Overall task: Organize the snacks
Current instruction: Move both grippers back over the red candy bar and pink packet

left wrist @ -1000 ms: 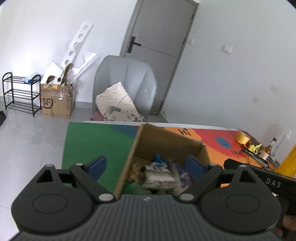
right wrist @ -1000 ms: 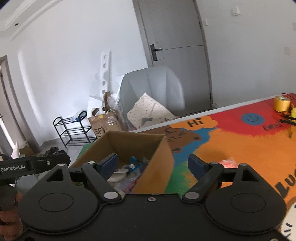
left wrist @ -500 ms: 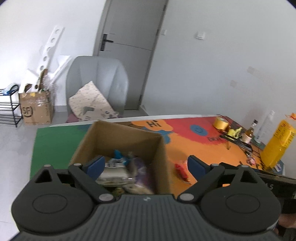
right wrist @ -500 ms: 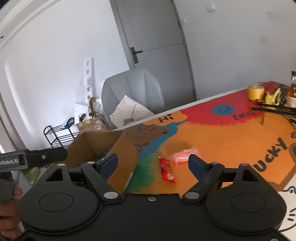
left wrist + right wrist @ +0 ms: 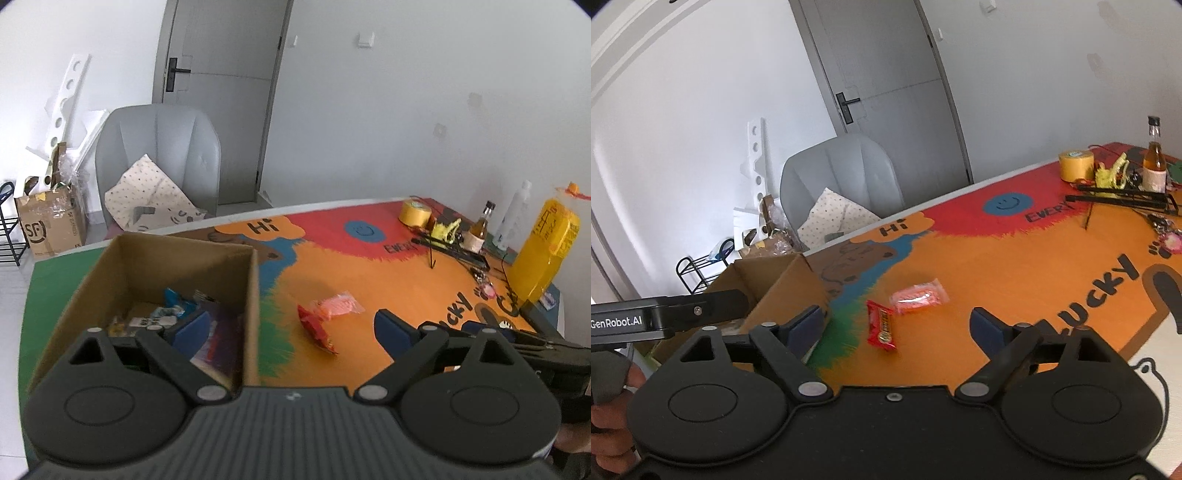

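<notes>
An open brown cardboard box (image 5: 255,280) is seen at the left of the colourfully painted tabletop (image 5: 388,280), with several wrapped snacks (image 5: 170,314) lying inside it. On the tabletop just right of the box, a red rectangular snack bar (image 5: 881,325) and a pink clear-wrapped snack packet (image 5: 918,297) are seen lying close together. The left hand-held gripper (image 5: 291,325) is held wide open, with nothing gripped. The jaws of the right hand-held gripper (image 5: 897,326) are opening above the red bar, and nothing is touched by its blue pads (image 5: 988,326). A yellow tape roll (image 5: 1075,166) stands at the far edge.
</notes>
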